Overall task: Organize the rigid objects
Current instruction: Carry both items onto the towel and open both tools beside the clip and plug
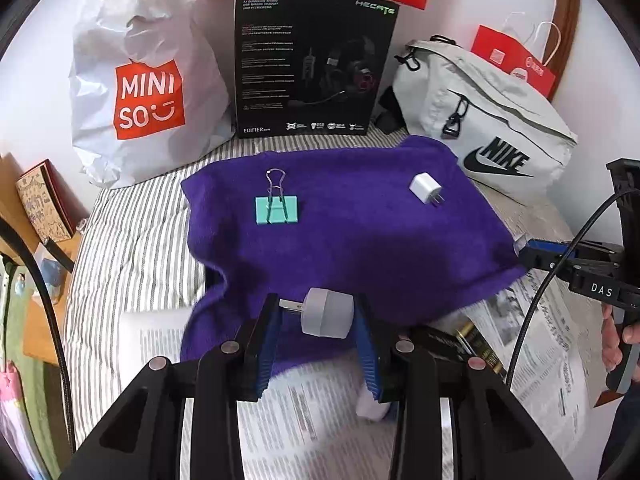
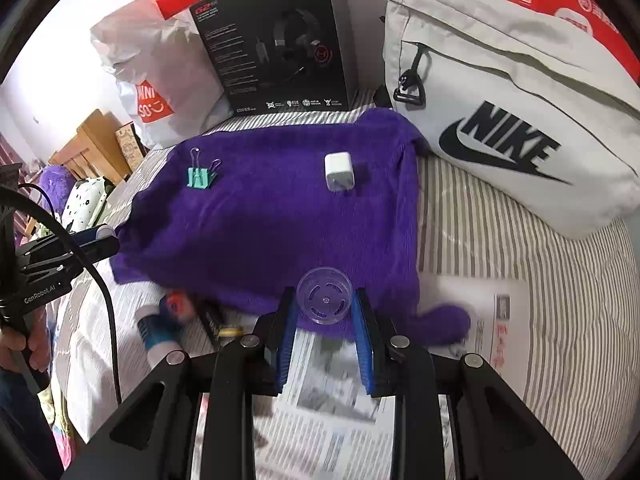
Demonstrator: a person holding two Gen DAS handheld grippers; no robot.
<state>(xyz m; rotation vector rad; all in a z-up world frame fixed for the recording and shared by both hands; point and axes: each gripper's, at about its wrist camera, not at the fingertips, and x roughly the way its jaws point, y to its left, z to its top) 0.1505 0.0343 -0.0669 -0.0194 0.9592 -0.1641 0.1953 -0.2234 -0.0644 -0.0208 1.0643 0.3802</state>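
Note:
A purple towel lies on the striped bed. On it sit a teal binder clip at the far left and a white charger plug at the far right; both also show in the right wrist view, the clip and the plug. My left gripper is shut on a grey round USB light above the towel's near edge. My right gripper is shut on a clear round plastic piece above the towel's near edge.
A Miniso bag, a black headset box and a white Nike bag stand along the back. Newspaper sheets cover the near bed, with a small bottle and a dark box on them.

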